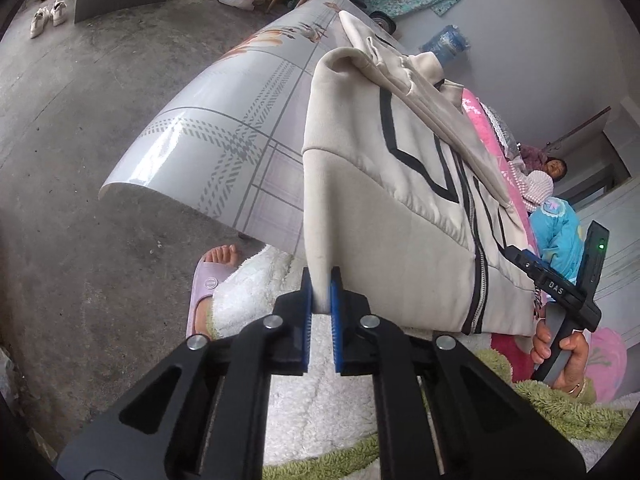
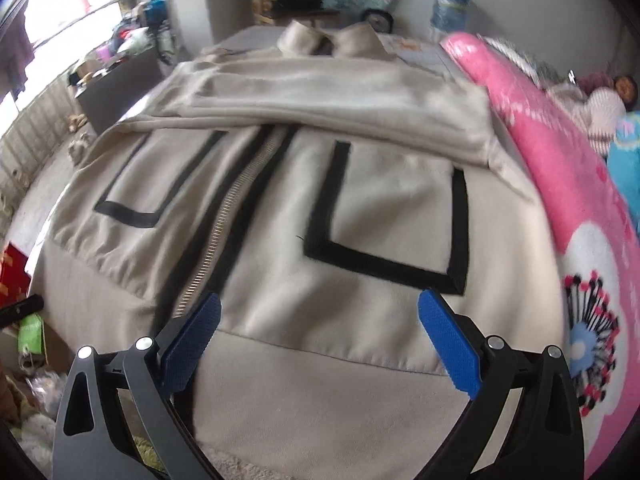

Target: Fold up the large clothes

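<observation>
A beige zip-up jacket (image 2: 360,208) with black stripe trim lies front up on a table, its sleeves folded across the chest. In the left wrist view the jacket (image 1: 380,220) hangs over the near table edge. My left gripper (image 1: 322,280) is shut on the bottom corner of its hem band, and the blue pads (image 1: 335,292) pinch the fabric. My right gripper (image 2: 320,300) stands wide open just above the hem band, right of the zipper (image 2: 224,224), with nothing gripped. A hand (image 1: 568,346) holds the right tool's handle at the jacket's other bottom corner.
The plaid tablecloth (image 1: 208,148) curls off the table's left edge over a concrete floor (image 1: 80,220). A pink blanket (image 2: 560,200) lies along the jacket's right side. A slippered foot (image 1: 208,280) and a white fluffy garment (image 1: 256,280) are below the table edge. A person (image 1: 554,170) lies at far right.
</observation>
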A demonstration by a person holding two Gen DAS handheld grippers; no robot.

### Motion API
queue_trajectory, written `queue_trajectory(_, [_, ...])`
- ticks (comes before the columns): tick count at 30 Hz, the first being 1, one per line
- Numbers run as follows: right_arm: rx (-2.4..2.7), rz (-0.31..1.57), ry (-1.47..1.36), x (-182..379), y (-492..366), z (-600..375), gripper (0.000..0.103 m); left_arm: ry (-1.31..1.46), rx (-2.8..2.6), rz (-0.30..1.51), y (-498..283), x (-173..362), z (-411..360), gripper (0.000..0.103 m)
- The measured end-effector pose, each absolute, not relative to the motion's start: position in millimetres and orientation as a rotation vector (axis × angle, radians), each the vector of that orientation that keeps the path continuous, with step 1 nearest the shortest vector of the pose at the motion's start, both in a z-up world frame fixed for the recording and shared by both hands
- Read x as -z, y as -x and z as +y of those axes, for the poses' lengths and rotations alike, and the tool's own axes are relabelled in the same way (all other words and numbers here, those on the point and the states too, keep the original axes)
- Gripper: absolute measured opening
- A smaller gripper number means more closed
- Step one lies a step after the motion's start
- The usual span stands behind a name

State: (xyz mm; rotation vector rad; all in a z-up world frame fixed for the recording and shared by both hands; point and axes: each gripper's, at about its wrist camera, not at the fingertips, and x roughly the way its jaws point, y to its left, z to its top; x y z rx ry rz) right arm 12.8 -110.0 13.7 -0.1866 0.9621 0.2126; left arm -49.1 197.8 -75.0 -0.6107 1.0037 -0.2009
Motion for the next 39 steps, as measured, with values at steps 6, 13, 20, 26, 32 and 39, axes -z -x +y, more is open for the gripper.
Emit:
queue_trajectory(6, [-0.731, 0.908, 0.339, -24.8, 26.3, 0.0, 0.097, 0.599, 0.279, 0.955, 49.5, 33.9, 190.8, 0.005])
queue_trajectory(13, [-0.937, 0.834, 0.547, -0.8, 63.2, 77.0, 0.088, 0.565, 0.311, 0.968, 39.6, 11.9, 185.9, 0.005])
queue_trajectory(20, [-0.858, 0.864, 0.537, 13.2, 51.5, 87.9, 0.024, 0.528, 0.303, 0.995, 35.5, 11.9, 180.9, 0.005])
queue_trajectory(26, [-0.863, 0.91, 0.411, 12.7, 39.5, 71.6, 0.007, 0.561, 0.28, 1.067, 23.9, 25.7, 186.3, 0.036])
queue_trajectory(32, [-0.864, 0.917, 0.383, 20.5, 32.2, 70.7, 0.006, 0.705, 0.33, 1.137, 2.8, 49.7, 189.6, 0.049])
queue_trajectory(39, [-0.862, 0.901, 0.405, 23.5, 36.6, 72.7, 0.007, 0.832, 0.319, 1.17, -12.1, 79.5, 193.7, 0.046])
